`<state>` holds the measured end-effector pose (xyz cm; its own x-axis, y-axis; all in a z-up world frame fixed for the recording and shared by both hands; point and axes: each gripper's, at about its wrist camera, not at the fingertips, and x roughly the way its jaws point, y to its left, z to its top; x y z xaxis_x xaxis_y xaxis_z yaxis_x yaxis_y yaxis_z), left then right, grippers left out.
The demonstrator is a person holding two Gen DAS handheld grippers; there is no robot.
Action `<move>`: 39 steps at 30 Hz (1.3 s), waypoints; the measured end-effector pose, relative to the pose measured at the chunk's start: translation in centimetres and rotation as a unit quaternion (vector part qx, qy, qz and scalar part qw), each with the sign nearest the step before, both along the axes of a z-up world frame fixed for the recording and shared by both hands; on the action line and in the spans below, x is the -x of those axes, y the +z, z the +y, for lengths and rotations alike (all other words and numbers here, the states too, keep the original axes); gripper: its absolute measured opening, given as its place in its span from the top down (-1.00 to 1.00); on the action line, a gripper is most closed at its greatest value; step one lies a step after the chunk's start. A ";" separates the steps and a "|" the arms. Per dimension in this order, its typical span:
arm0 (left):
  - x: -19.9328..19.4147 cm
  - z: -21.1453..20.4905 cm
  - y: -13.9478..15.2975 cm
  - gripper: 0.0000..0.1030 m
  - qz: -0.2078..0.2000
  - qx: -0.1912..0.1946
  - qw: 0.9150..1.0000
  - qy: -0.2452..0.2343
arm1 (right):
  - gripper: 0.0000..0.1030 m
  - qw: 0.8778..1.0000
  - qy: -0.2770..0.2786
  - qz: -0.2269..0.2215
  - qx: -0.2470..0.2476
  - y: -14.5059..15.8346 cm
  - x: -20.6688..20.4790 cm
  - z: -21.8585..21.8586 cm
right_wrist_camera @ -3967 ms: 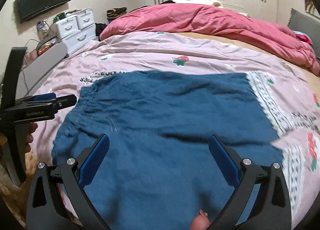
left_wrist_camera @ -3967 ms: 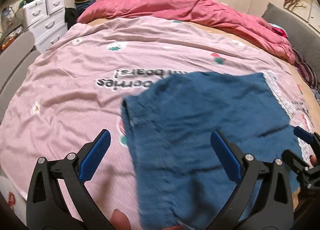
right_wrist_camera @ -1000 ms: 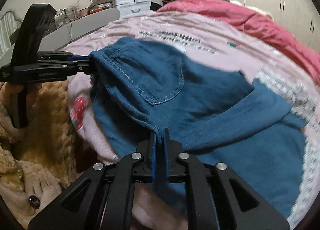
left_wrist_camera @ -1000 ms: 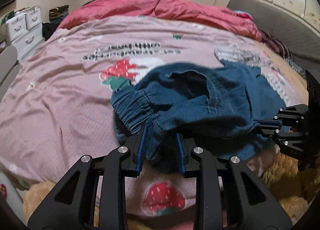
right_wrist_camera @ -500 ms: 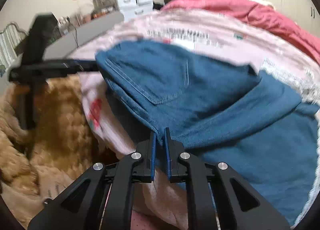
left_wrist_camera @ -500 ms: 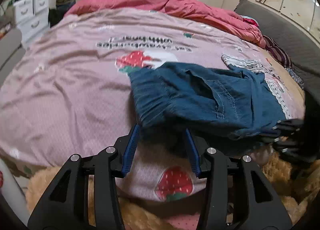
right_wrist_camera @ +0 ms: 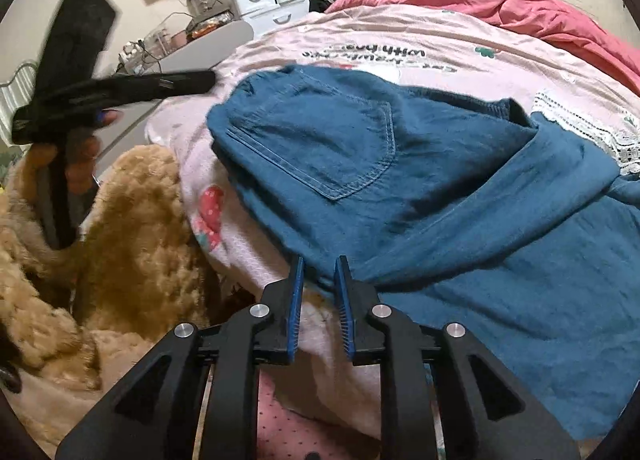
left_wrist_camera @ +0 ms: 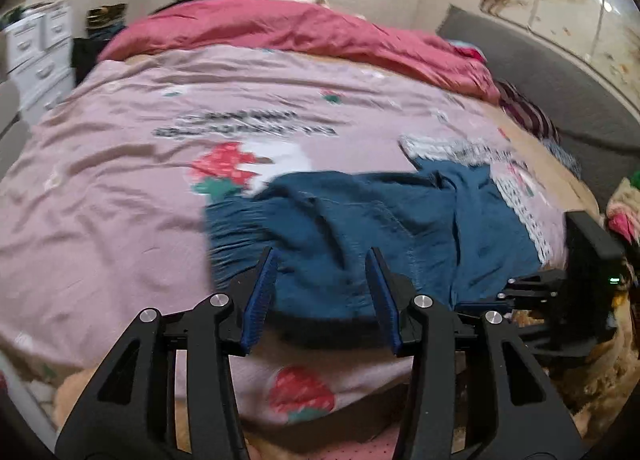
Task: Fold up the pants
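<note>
both claws are sitting at the near edge of the pants point(right_wrist_camera: 440, 187), which are lying lengthwise left-to-right on the bed point(left_wrist_camera: 120, 179), left claw point(left_wrist_camera: 322, 292) released, right claw point(right_wrist_camera: 318, 300) just been opening, neither gripping denim.

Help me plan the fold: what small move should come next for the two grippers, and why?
Probably back both grippers off: the left gripper stands open, the right gripper's jaws have just been opening, and the blue pants lie folded over on the pink bedspread, released.
</note>
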<state>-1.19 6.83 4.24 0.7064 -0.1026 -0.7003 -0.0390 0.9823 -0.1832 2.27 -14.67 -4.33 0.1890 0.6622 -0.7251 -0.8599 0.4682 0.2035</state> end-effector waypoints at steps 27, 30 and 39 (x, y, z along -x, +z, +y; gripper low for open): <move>1.3 -1.1 -0.3 0.17 -0.016 -0.016 0.999 0.023 | 0.06 0.984 -0.162 0.014 -0.070 2.3 -4.4 -5.0; 1.0 -2.4 1.7 0.11 -0.037 -0.013 0.999 -0.007 | 0.06 0.977 -0.201 0.007 -0.075 2.7 -5.0 -7.7; -6.7 -10.7 -1.7 0.29 0.037 0.078 0.982 -0.171 | -0.16 0.954 -0.288 -0.028 -0.074 4.2 -7.7 -12.5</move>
